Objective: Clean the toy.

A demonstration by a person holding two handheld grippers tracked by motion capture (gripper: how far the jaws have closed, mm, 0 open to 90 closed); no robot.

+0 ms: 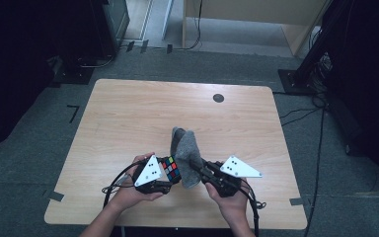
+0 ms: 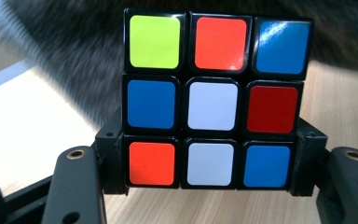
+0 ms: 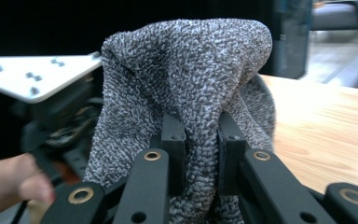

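Low in the high view I count two hands, each with one gripper. My left gripper [image 1: 170, 174] sits just left of centre at the bottom, its jaws clamped on one black-framed puzzle cube with coloured square stickers [image 1: 171, 169]; in the left gripper view that cube [image 2: 213, 100] stands in the middle of the frame, pinched at its lower row from both sides, nine stickers facing me: four blue, two orange, two white, one yellow-green, one dark red among them making the count. My right gripper [image 1: 197, 166] lies just right of centre, jaws nearly together and pinching one fluffy grey terry cloth [image 1: 187, 153]; in the right gripper view the cloth [image 3: 191, 74] bunches up above the jaws in the centre. Cloth and cube touch in the lower middle of the high view. Beneath them is one light wooden table with rounded corners [image 1: 128, 113]. Farther up, right of centre, one small dark round disc [image 1: 218, 98] lies on the tabletop.
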